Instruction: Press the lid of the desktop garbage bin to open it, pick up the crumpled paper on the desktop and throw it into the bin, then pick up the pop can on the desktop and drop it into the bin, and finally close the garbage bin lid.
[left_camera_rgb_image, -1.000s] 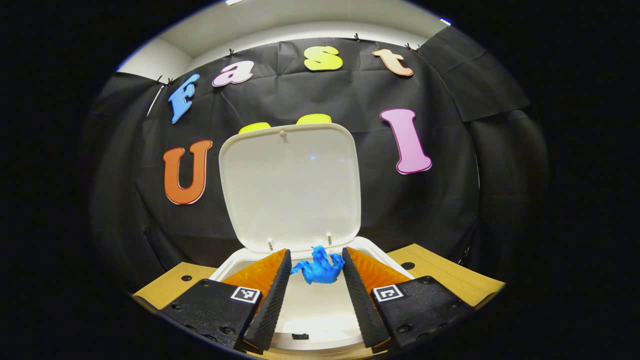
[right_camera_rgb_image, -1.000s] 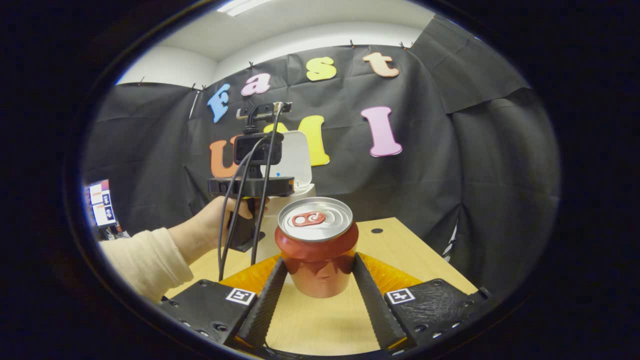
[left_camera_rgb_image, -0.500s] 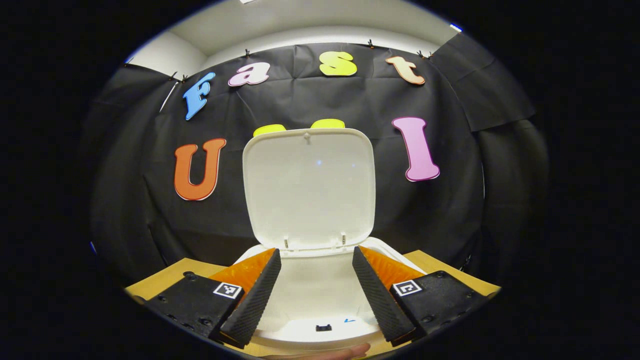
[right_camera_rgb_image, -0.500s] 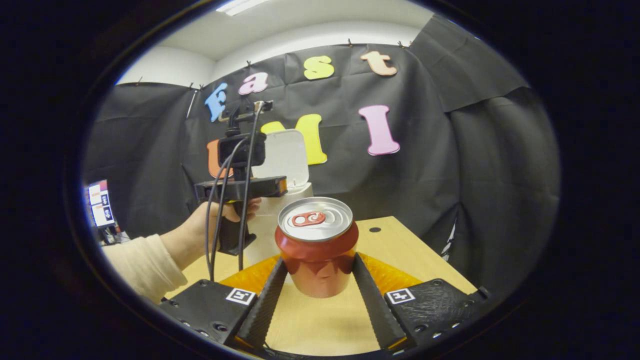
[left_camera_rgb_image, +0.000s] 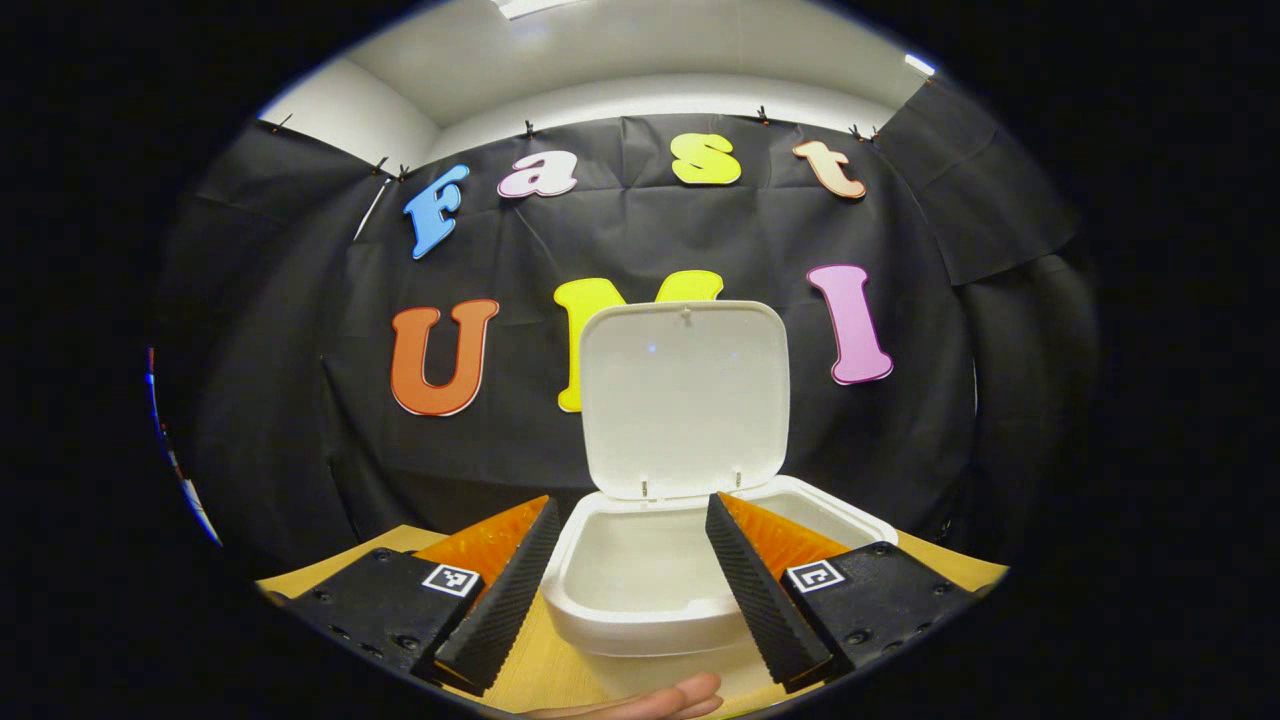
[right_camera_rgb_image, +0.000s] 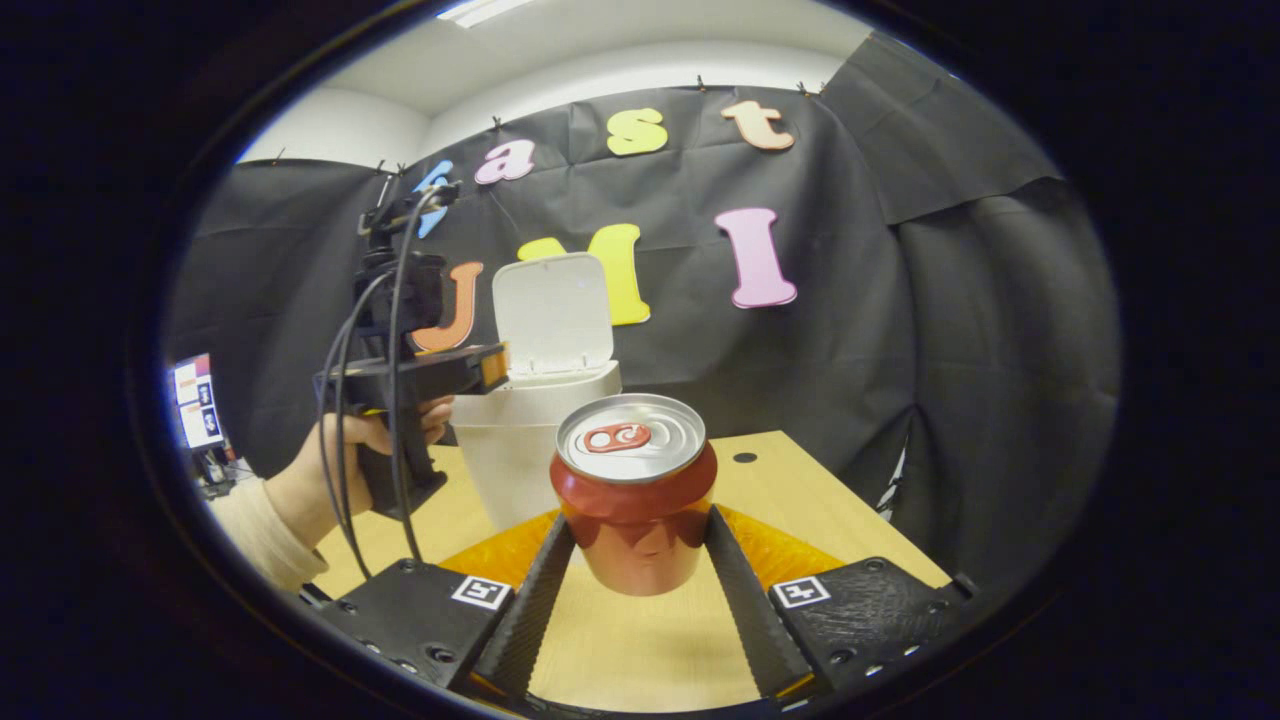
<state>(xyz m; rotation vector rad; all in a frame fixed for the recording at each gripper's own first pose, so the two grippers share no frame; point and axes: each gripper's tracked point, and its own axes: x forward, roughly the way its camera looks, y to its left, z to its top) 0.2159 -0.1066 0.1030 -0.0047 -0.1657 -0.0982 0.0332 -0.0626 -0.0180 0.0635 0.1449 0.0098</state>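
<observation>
- White plastic garbage bin (left_camera_rgb_image: 640, 610), on the wooden desk (right_camera_rgb_image: 800, 510): lid (left_camera_rgb_image: 685, 400) upright on its rear hinge, mouth exposed, inner walls pale; contents cannot be made out from the left gripper view.
- Same bin (right_camera_rgb_image: 520, 450) in the right gripper view: stands toward the left rear of the desk, lid (right_camera_rgb_image: 553, 315) raised against the black cloth wall.
- Left gripper (left_camera_rgb_image: 625, 520): fingers spread apart, nothing between them, one to each side of the bin's near rim. Farther off in the right gripper view, left gripper (right_camera_rgb_image: 420, 375) is held by a hand (right_camera_rgb_image: 340, 460) in a light sleeve, just left of the bin, cables hanging from it.
- Red pop can (right_camera_rgb_image: 635, 495): upright, silver top with red tab, between the fingers of the right gripper (right_camera_rgb_image: 637, 560); fingers flank its lower sides, and whether they press on it cannot be told.
- Fingertip (left_camera_rgb_image: 680, 695) of a person at the bottom edge of the left gripper view.
</observation>
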